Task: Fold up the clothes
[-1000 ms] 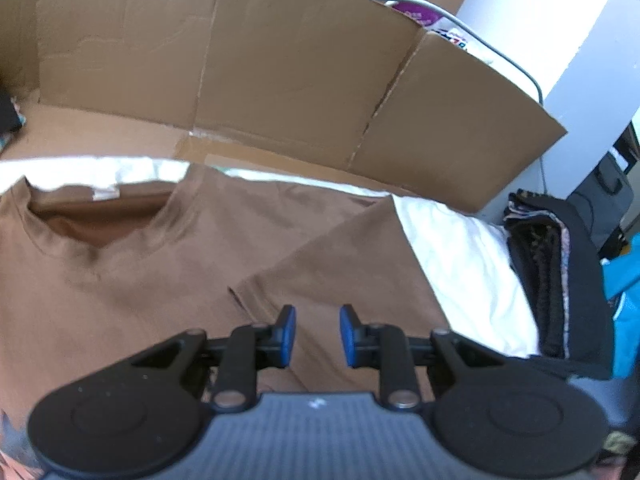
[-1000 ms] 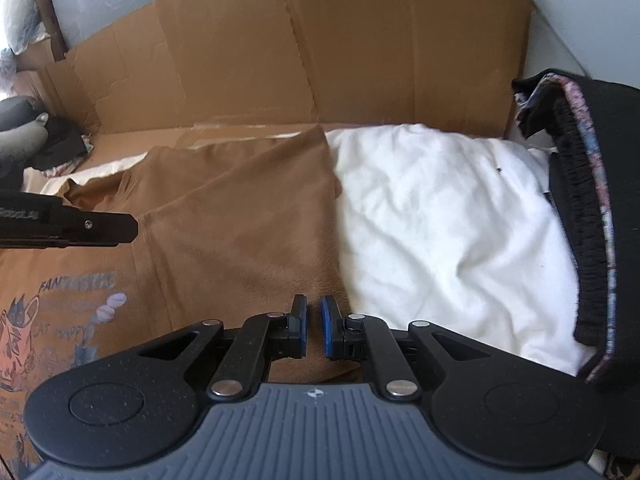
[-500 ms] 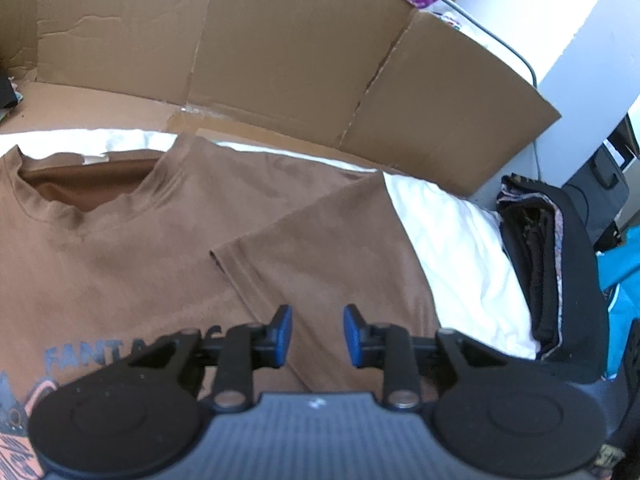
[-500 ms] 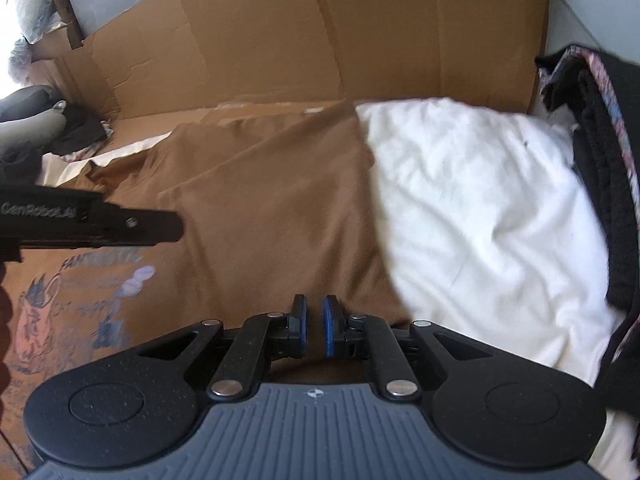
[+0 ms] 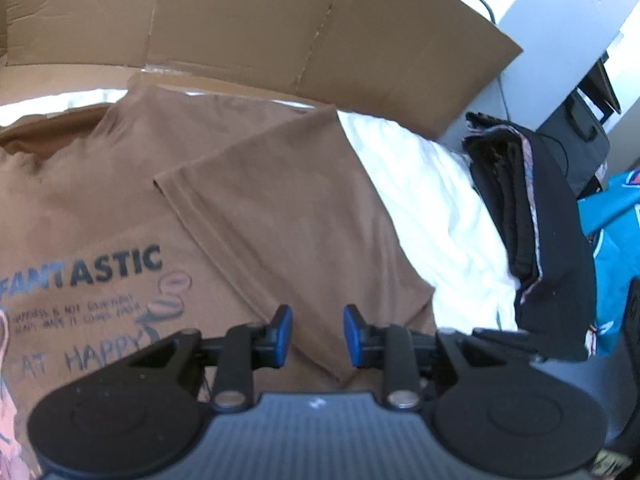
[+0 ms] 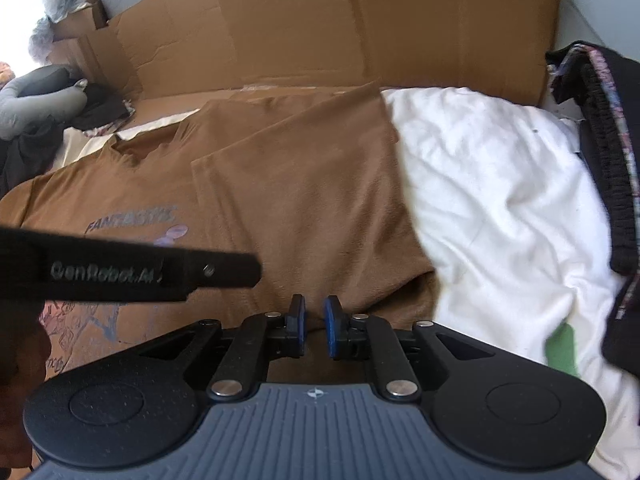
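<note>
A brown T-shirt [image 5: 100,208] with a "FANTASTIC" print lies flat, front up, on a white sheet [image 5: 432,200]. Its right side and sleeve are folded over the chest as a flap [image 5: 288,216], also clear in the right wrist view [image 6: 312,200]. My left gripper [image 5: 317,334] hovers open above the flap's lower part, holding nothing. My right gripper [image 6: 315,326] stands over the flap's lower right corner, its jaws only narrowly parted and empty. One black finger of my left gripper [image 6: 224,270] crosses the right wrist view from the left.
Cardboard walls [image 5: 240,20] [image 6: 360,20] stand behind the shirt. A stack of dark folded clothes [image 5: 532,216] [image 6: 608,168] sits on the sheet's right edge, with a teal item [image 5: 616,232] beyond it. A grey pillow [image 6: 36,96] lies far left.
Both grippers have drawn back toward the shirt's lower part, bringing the print into the left view. The right jaws have parted slightly; the left jaws have widened a little.
</note>
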The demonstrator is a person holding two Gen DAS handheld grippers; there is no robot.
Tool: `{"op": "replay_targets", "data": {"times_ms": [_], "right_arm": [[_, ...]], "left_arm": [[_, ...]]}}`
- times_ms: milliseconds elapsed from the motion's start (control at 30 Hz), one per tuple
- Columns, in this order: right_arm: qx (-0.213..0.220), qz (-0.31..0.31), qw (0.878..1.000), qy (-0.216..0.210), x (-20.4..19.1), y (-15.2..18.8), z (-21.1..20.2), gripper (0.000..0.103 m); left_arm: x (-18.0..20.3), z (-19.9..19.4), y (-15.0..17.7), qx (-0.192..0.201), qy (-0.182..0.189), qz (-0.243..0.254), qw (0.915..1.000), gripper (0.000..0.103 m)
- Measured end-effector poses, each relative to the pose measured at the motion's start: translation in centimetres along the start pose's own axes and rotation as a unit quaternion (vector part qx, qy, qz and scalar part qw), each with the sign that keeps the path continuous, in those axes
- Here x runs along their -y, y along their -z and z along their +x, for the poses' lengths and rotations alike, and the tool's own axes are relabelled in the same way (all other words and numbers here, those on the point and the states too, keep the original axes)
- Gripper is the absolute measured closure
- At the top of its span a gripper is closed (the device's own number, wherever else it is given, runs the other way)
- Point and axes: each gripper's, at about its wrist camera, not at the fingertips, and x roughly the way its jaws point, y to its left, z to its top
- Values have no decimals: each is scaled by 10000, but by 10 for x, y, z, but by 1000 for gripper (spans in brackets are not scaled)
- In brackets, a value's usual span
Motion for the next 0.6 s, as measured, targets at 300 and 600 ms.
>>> {"op": "replay_targets", "data": {"times_ms": [300, 600], "right_arm": [[320, 185, 9981, 485, 30, -13, -15, 92], [53, -184, 9976, 660, 31, -20, 20, 92]], "left_arm": [[8, -2, 8, 49, 239, 32, 9997, 73], [-3, 15, 18, -139, 155, -46, 9998, 93]]}}
